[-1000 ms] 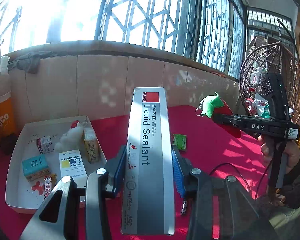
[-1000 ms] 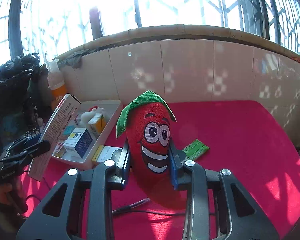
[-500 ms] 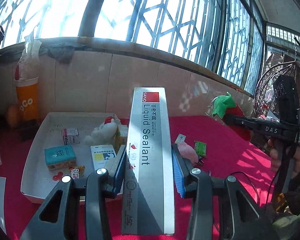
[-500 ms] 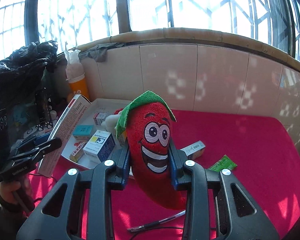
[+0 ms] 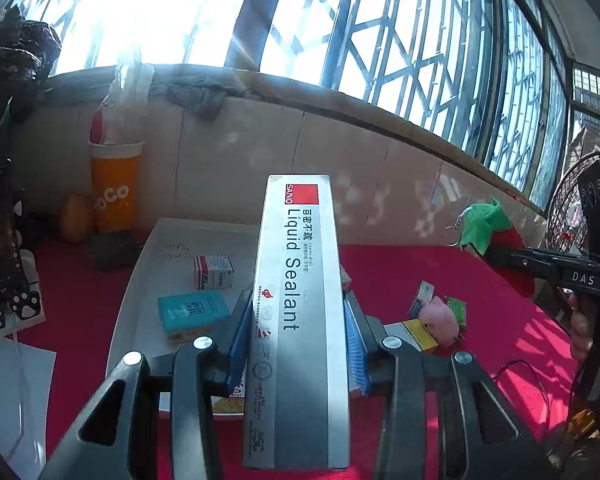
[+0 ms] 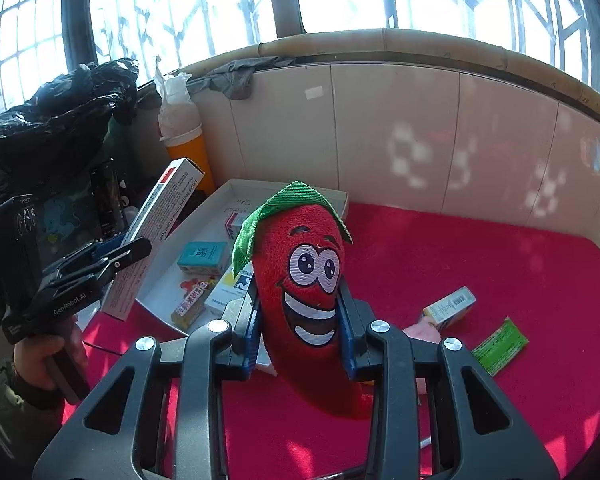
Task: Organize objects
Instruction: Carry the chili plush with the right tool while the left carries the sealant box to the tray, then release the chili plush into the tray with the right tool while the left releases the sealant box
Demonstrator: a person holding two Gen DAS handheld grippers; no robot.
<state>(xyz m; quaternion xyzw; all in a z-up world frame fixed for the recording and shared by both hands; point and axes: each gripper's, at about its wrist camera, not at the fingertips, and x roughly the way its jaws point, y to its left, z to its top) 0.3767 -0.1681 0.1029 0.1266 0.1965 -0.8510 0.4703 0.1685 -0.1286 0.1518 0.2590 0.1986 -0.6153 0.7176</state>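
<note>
Left gripper (image 5: 298,340): we hold it pinched on the Liquid Sealant box (image 5: 298,320), blue pads pressing both long sides; the box runs forward along the fingers, tilted upward.
Right gripper (image 6: 300,328): we hold it clamped on the red chili plush toy (image 6: 308,304), which stands upright between the fingers, smiling face toward the camera, green cap on top.
White tray (image 5: 140,272): ahead and left of our left gripper, on the red cloth (image 5: 500,320); a teal box (image 5: 192,310) and a small red-and-white box (image 5: 213,272) lie inside.
Loose items: right of our left gripper, a pink plush (image 5: 440,320) and a yellow box (image 5: 420,334) lie touching; a green packet (image 6: 500,346) lies right of our right gripper.
Orange cup (image 5: 114,192): beyond the tray, against the tiled wall.
</note>
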